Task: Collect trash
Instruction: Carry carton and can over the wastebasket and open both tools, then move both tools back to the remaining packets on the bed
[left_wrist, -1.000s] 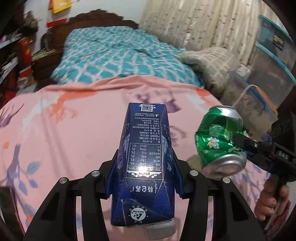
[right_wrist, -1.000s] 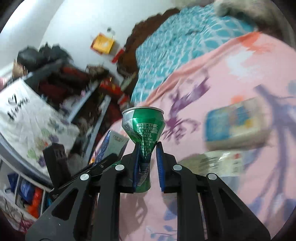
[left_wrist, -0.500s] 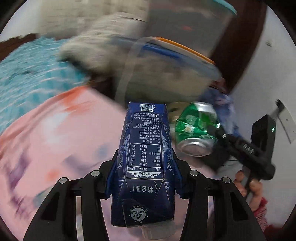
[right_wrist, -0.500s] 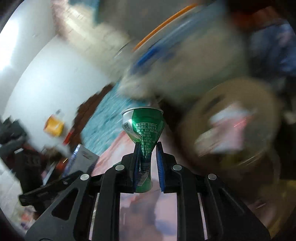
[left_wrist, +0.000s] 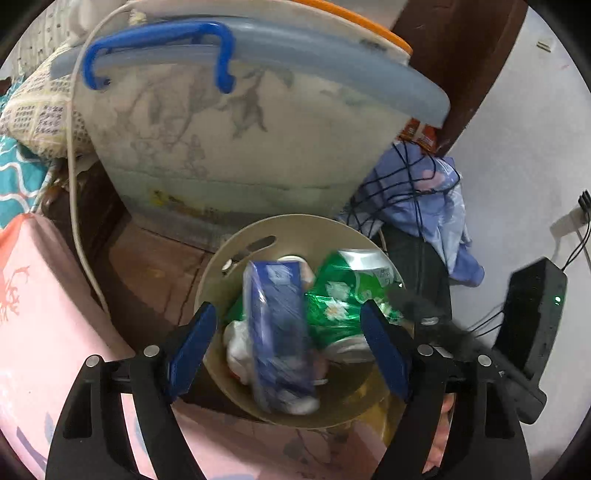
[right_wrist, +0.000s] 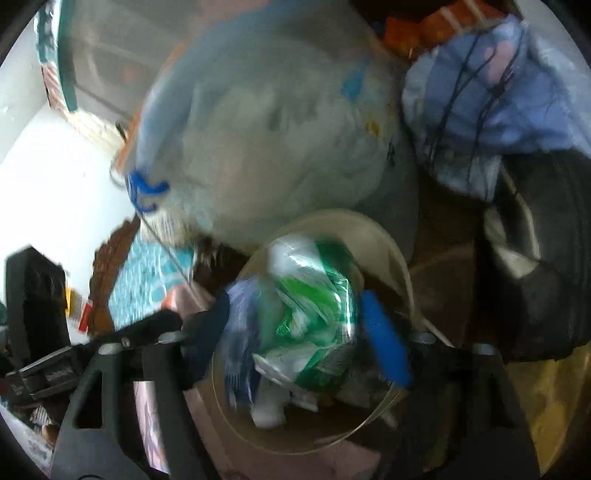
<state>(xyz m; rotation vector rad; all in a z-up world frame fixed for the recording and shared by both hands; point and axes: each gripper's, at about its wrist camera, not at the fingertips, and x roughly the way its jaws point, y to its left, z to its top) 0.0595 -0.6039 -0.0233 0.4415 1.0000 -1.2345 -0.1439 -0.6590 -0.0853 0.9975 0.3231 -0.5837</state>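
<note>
Both claws are spreading with nothing pressed between the pads: the left gripper (left_wrist: 286, 345) has let go of the blue carton (left_wrist: 279, 332) and the right gripper (right_wrist: 295, 339) of the green can (left_wrist: 347, 295), both blurred over the beige bin (left_wrist: 236, 251) at lower centre. Either could glance off the rim onto the floor. A storage box (left_wrist: 240, 140) crowds above, bundled cloth (left_wrist: 424, 206) at right.

I'm in a cluttered home bedroom. A round beige waste bin (left_wrist: 221, 280) stands on the brown floor; left of it my view catches the pink bedsheet (left_wrist: 44, 317) and teal quilt (left_wrist: 14, 177), behind it a lidded plastic storage box (left_wrist: 240, 147), right of it crumpled blue cloth (left_wrist: 432, 206).
</note>
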